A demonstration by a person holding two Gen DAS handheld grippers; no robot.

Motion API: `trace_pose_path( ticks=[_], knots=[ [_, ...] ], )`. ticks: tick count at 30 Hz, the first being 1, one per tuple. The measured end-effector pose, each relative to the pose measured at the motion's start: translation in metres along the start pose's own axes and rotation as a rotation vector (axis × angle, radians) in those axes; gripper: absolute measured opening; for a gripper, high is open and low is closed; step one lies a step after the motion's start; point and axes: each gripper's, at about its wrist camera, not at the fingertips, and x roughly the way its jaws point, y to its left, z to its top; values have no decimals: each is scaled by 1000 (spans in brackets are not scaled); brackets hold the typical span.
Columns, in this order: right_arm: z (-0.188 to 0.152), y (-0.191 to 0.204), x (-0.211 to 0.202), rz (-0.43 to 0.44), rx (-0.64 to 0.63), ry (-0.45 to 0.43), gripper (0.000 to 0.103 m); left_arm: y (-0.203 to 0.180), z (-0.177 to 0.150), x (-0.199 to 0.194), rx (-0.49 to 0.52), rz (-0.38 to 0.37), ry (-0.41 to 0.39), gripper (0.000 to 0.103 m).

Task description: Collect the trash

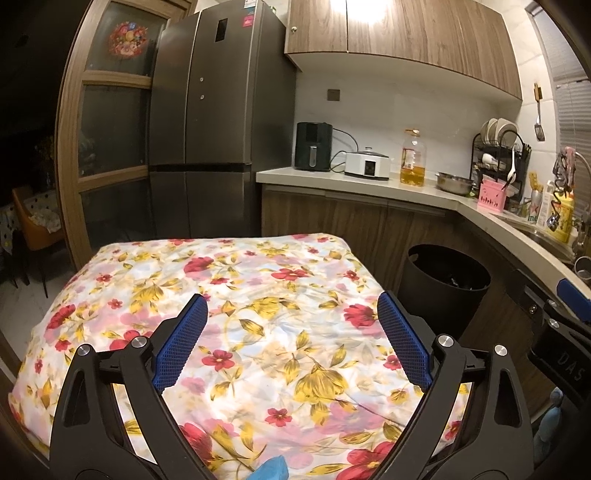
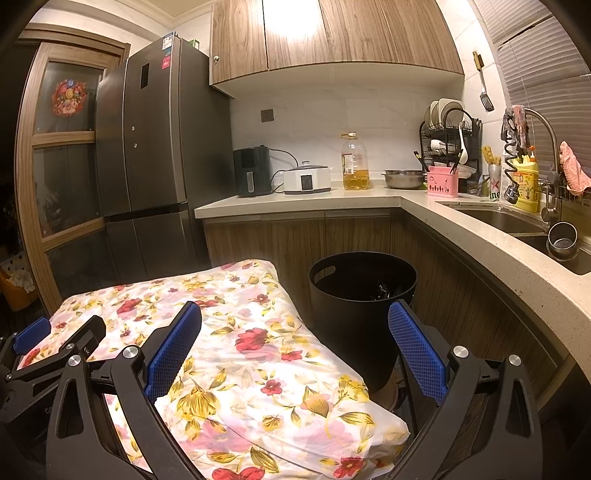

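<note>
My left jaws (image 1: 291, 332) stand spread wide with nothing between the blue pads, hovering above a tabletop (image 1: 229, 295) draped in a flowered cloth of red, pink and yellow blooms. A scrap of something blue (image 1: 273, 469) peeks up at the bottom edge, low between these jaws; I cannot tell what it is. My right jaws (image 2: 295, 339) are spread wide too, empty, over the right corner of the same cloth.

To the left beyond the cloth stands a wooden-framed glass door (image 1: 110, 110) with a bright round decoration, then a tall dark refrigerator (image 1: 207, 122).

Ahead and right of my left jaws, and straight ahead between my right jaws, a black round bin (image 2: 362, 295) stands on the floor just beside the covered tabletop. Something dark and crumpled (image 2: 382, 290) lies inside it, too dim to identify. No loose trash shows on the cloth.

Behind the bin runs a pale kitchen counter (image 2: 295, 201) over wood-fronted cupboards. On it, left to right: a black air fryer (image 2: 251, 171), a white cooker (image 2: 306, 179), a large bottle (image 2: 354, 162) partly filled with yellow oil, a steel bowl (image 2: 402, 179), a pink holder (image 2: 442, 182) with utensils, and a dish rack (image 2: 448, 136) with plates. Further right are a sink (image 2: 495, 218), a curved tap (image 2: 543, 122), a yellow bottle (image 2: 526, 184) and a steel cup (image 2: 562, 240). Wooden cupboards (image 2: 325, 33) hang above.
</note>
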Motion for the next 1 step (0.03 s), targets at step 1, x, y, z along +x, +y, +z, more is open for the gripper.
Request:
trace_pose_path(
  ticks=[1],
  knots=[
    [0, 1, 0, -1, 1, 0, 97, 0, 0, -1, -2, 0, 0, 91]
  ],
)
